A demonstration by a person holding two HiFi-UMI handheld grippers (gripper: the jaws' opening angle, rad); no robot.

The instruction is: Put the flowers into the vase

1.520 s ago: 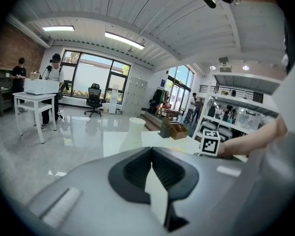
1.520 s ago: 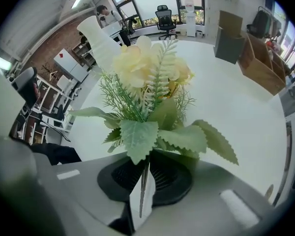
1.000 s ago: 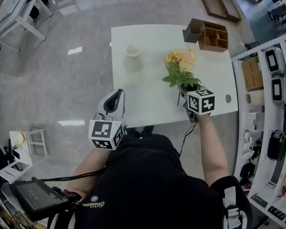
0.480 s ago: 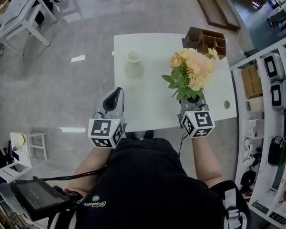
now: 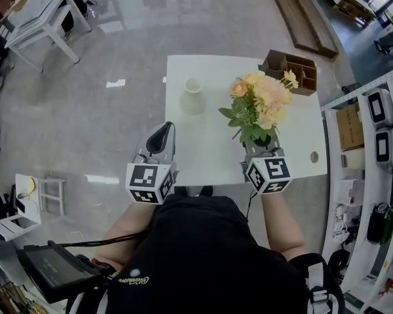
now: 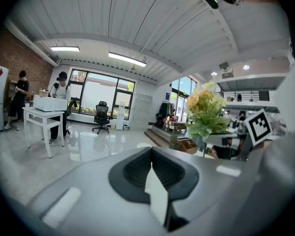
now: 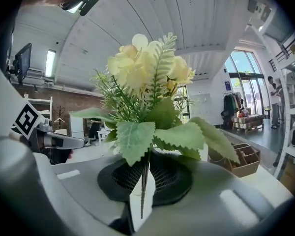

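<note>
My right gripper (image 5: 258,144) is shut on the thin stem of a bouquet of yellow and peach flowers (image 5: 259,103) with green leaves. It holds the bouquet upright above the right part of the white table (image 5: 209,156). In the right gripper view the stem (image 7: 144,181) runs down between the dark pads and the blooms (image 7: 145,65) fill the middle. A cream vase (image 5: 192,95) stands empty on the table's far left part, apart from the bouquet. The left gripper (image 5: 162,131) hovers at the table's near left edge, shut on nothing (image 6: 151,152). The flowers (image 6: 205,107) show to its right.
A brown wooden organiser (image 5: 289,70) sits on the table's far right corner. White shelving with boxes (image 5: 373,129) runs along the right. A white desk (image 5: 42,15) stands far left across the glossy floor, with people by it in the left gripper view.
The right gripper has risen and tipped up, so the bouquet went from lying low near the table's front to standing upright. The left gripper rose slightly.
</note>
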